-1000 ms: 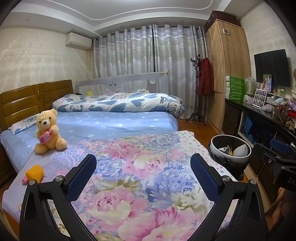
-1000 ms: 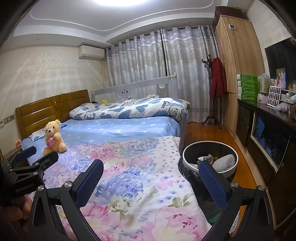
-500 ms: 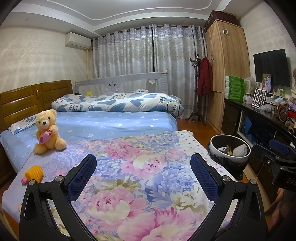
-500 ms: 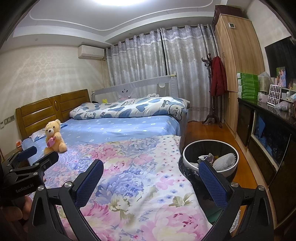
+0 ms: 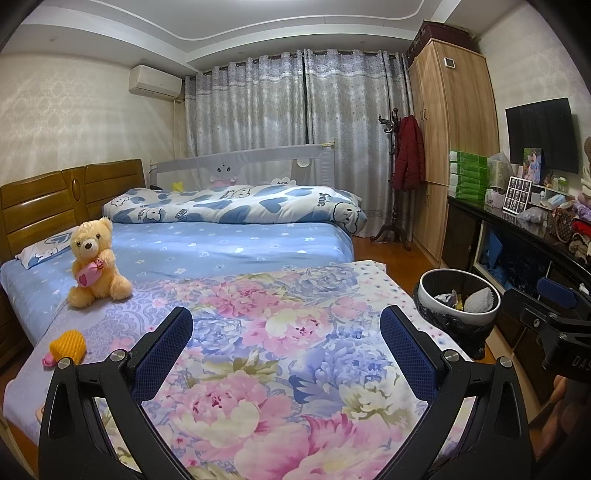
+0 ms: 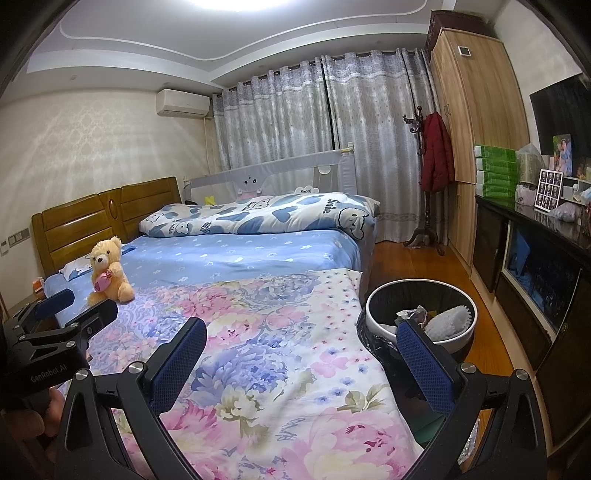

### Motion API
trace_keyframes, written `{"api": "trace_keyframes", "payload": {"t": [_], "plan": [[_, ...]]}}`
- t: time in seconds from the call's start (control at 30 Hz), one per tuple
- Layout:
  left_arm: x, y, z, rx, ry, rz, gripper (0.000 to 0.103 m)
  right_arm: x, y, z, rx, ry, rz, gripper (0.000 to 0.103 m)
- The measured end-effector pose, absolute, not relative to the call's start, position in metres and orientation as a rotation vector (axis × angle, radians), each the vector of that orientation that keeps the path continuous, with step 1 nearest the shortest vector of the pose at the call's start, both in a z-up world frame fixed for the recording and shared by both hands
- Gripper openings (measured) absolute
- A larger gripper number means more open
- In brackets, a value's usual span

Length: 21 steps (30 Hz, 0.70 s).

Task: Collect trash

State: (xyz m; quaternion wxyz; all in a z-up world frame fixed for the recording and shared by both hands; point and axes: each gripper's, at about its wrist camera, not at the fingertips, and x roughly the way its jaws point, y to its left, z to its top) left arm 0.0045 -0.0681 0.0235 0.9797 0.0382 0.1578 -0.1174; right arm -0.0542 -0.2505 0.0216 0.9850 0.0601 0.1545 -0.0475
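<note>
Grey curtains (image 5: 299, 110) behind the bed (image 5: 229, 251), wooden wardrobe (image 5: 450, 147) at right, ceiling light overhead

Bright ceiling lamp (image 6: 236, 3) glare; sharp, fisheye-warped, dark corners.

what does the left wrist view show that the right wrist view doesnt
Only the left wrist view shows the yellow foam net with a pink scrap beside it near the bed's edge. Only the right wrist view shows the ceiling light and the wall switches. Both share the teddy bear, the floral blanket and the trash bin with rubbish inside, and each gripper's jaws open and empty.
</note>
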Motion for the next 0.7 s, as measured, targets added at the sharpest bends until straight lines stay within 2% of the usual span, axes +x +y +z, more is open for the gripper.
{"api": "trace_keyframes", "payload": {"t": [0.7], "plan": [[0.0118, -0.0761, 0.0201, 0.088, 0.332, -0.249, 0.103, -0.0506, -0.2474, 0.0158, 0.128, 0.328, -0.093, 0.103]]}}
